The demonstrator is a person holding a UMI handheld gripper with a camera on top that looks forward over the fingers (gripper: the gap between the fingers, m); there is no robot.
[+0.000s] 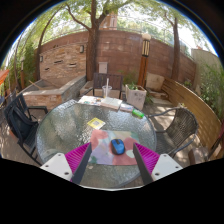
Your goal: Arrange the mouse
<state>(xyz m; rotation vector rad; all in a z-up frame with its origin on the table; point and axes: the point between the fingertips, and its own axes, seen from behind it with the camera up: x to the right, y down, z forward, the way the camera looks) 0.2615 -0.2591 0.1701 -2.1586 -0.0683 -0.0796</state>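
Out on the brick-walled patio, the gripper hovers above a round glass-topped desk, its two fingers spread wide and released, holding nothing. Their magenta pads frame a pale pinkish square mouse mat lying on the glass just ahead of the fingertips. On that mat sits the small blue rounded computer mouse, a little to the right of the mat's middle and closer to the right finger than the left. It rests on its own support, well short of either pad.

The risks look plain enough. The mouse is smooth and domed, so if the fingers close off-centre, the right pad would likely meet it first and nudge it sideways rather than trap it; it could skid across the mat. The mat itself seems thin and light on slick glass, so a finger coming down too low may drag or crumple it along with the mouse. A small yellow-green card-like object lies farther back on the glass, beyond the mat, probably out of harm's way. Black metal chairs ring the desk.
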